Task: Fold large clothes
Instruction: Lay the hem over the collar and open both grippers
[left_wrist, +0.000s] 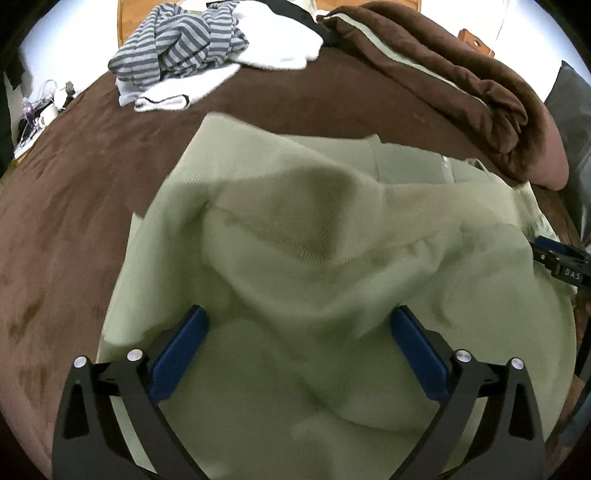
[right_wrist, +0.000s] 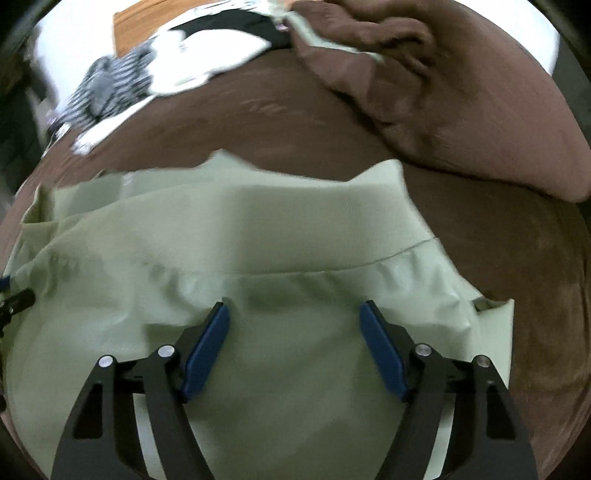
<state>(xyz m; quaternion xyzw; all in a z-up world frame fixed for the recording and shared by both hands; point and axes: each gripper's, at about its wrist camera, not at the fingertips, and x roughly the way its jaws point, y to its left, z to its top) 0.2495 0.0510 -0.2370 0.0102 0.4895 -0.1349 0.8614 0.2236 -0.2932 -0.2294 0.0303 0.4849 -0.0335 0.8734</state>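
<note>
Right now the green garment (left_wrist: 295, 258) is lying rumpled on the brown bedspread (left_wrist: 74, 221), and both grippers are hovering over it with jaws spread wide, gripping nothing. Left gripper (left_wrist: 299, 325) is facing a raised fold; right gripper (right_wrist: 293, 321) is sitting near a seam (motion blur is softening detail). Striped clothes (left_wrist: 177, 40) are piling up well beyond.

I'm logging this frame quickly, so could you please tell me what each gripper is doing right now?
Left gripper: open, holding nothing, above the pale green fabric garment.
Right gripper: open, holding nothing, above the same garment.
</note>
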